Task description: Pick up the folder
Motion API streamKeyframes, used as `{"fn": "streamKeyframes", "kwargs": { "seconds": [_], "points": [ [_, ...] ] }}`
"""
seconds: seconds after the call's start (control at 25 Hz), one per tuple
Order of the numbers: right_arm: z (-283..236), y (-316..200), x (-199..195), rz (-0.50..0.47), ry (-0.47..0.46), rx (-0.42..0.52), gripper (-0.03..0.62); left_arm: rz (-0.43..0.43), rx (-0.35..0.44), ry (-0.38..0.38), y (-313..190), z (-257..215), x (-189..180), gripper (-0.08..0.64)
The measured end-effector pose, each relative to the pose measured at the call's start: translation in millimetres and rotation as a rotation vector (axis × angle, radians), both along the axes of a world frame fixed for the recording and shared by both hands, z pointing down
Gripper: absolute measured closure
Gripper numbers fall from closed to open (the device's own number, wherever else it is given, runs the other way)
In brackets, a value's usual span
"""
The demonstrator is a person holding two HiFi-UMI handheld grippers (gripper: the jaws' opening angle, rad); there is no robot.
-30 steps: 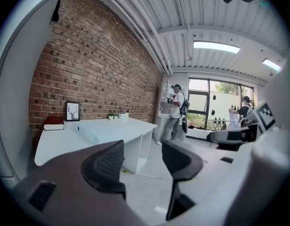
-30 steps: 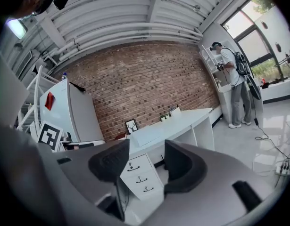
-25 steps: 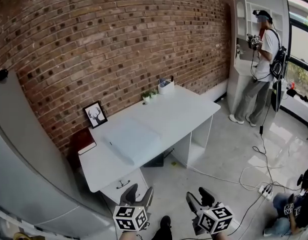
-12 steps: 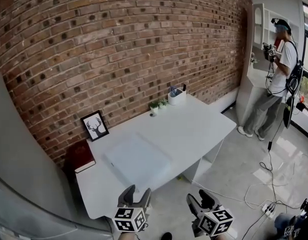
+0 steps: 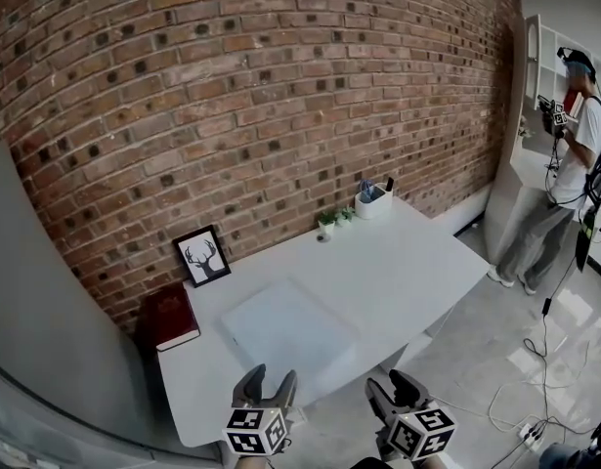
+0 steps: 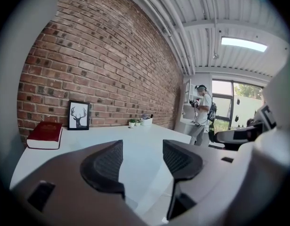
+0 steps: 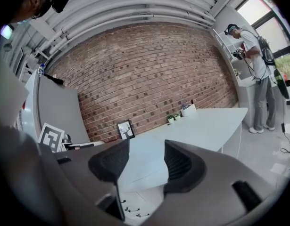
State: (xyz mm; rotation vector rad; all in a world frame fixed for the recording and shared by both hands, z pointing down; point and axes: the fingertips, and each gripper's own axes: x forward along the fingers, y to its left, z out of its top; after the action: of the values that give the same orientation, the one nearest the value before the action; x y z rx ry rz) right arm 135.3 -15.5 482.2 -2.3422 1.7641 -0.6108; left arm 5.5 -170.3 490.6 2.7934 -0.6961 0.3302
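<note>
While the folder (image 5: 290,335) lies flat on the desk (image 5: 417,262), untouched, I hover short of it | my left gripper (image 5: 269,380) jaws apart, empty | my right gripper (image 5: 390,387) jaws apart, empty | to do: reach, grip, lift

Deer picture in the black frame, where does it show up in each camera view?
Head view: deer picture left of centre, just right of the red book.
Left gripper view: deer picture at the left, above the left jaw.
Right gripper view: deer picture near centre, just above the jaws.
Shared landmark: white pen holder, further right in all three.
</note>
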Motion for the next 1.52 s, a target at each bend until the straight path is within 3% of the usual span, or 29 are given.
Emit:
{"fn": "streamKeyframes", "kwargs": {
  "seconds": [0.24, 0.72, 1.08, 1.32, 1.52],
  "points": [
    [2.9, -42.4, 23.4, -0.073, 0.007, 0.002, 0.374, -0.089, -0.009, -0.006, -28.7, 6.9, 4.0, 0.319],
    [-9.4, -152.9, 78.3, -0.314, 0.041, -0.007, 0.374, -0.367, -0.014, -0.008, -90.1, -2.1, 4.1, 0.319],
    [11.6, -207.9, 72.2, -0.525, 0.017, -0.053, 0.374, -0.587, -0.051, -0.035, -97.8, 7.9, -23.4, 0.319],
    [30.3, -223.1, 58.6, -0.614, 0.011, -0.083, 0.374, -0.689, -0.079, -0.040, -93.0, 20.6, -41.2, 0.319],
    [38.2, -226.8, 57.6, -0.640, 0.008, -0.094, 0.374, -0.722, -0.121, -0.031, -93.2, 35.4, -43.2, 0.319]
  ]
}}
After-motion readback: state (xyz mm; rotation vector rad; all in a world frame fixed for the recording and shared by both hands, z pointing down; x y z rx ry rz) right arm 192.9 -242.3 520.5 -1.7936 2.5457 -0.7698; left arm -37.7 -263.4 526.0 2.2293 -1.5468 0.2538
